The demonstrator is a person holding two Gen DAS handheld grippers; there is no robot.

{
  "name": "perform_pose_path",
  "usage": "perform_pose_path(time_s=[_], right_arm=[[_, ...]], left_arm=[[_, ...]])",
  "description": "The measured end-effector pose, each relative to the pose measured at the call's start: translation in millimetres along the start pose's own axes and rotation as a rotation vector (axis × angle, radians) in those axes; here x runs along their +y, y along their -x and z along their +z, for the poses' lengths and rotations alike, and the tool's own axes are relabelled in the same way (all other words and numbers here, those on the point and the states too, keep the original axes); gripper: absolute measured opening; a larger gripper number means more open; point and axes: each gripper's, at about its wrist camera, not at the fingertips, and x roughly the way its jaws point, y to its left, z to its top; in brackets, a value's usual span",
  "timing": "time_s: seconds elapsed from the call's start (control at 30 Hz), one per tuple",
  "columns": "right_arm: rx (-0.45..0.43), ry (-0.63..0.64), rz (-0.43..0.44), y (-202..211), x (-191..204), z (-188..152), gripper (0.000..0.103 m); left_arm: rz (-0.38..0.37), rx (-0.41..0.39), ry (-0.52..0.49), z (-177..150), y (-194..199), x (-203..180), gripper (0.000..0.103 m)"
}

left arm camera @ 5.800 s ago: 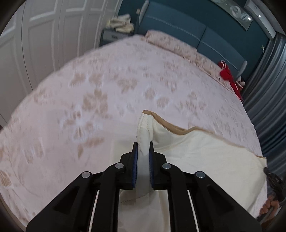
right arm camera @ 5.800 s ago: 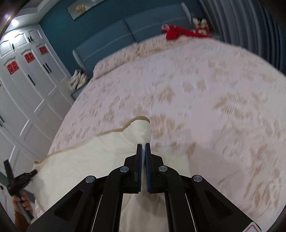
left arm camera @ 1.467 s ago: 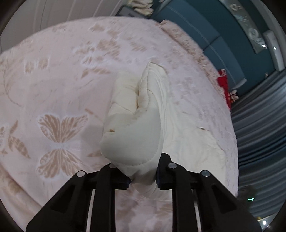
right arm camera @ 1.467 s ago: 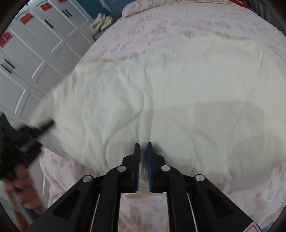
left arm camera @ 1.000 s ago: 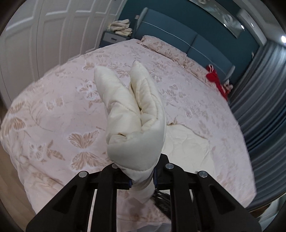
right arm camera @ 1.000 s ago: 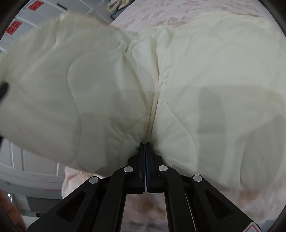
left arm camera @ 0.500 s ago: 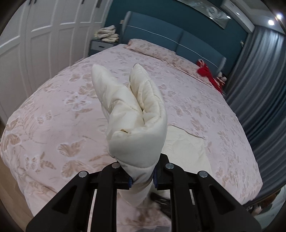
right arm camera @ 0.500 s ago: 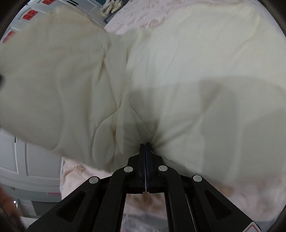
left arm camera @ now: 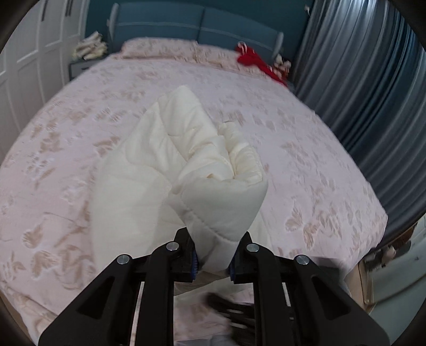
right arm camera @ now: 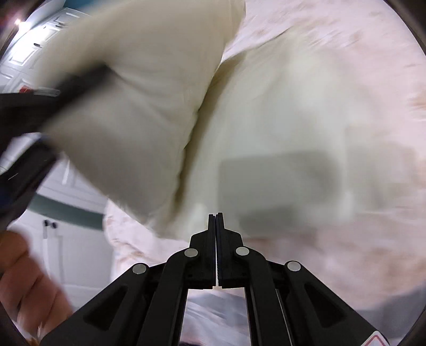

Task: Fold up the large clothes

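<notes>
A cream quilted blanket is bunched up over the pink floral bed. My left gripper is shut on a thick folded wad of it and holds it lifted above the bed. In the right wrist view the blanket lies partly on the bed and partly hangs raised at the left, blurred. My right gripper is shut with its tips at the blanket's near edge; I cannot tell whether fabric is pinched. The left gripper shows there as a dark blur at the left.
A blue headboard and pink pillows stand at the far end, with a red garment beside them. Grey curtains hang at the right, white wardrobes at the left. A nightstand carries folded cloths.
My left gripper has swung to the right with the blanket wad, now facing the headboard. My right gripper has pulled back toward the blanket's near edge, and the raised part has moved closer.
</notes>
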Motion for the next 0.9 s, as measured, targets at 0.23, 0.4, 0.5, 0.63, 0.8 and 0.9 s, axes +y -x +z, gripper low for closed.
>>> perform_pose_path(time_s=[0.23,0.4,0.5,0.63,0.8,0.9], right_arm=[[-0.072,0.024,-0.177,60.3,-33.1,-4.0,0.003],[-0.099,0.010,-0.191,70.5,-19.0,-4.4,0.003],[-0.107,0.007,-0.182,78.1,-25.0,0.1,0.003],[-0.115,0.014,-0.176,82.4,-25.8,-1.3,0.003],[-0.132,0.003,-0.177,90.3,-25.8,1.0,0.004],[-0.148,-0.008,-0.179,103.0,-23.6,4.8,0.016]], left_arm=[[0.048,0.098,-0.046,-17.9,-49.3,-27.5,0.016],[0.080,0.127,-0.073,-28.0,-62.2,-39.3,0.017],[0.094,0.134,-0.086,-32.0,-67.0,-43.0,0.018],[0.109,0.149,-0.103,-37.9,-75.0,-46.4,0.020],[0.100,0.128,-0.096,-40.9,-67.9,-44.0,0.028],[0.071,0.071,-0.086,-40.0,-36.6,-35.0,0.051]])
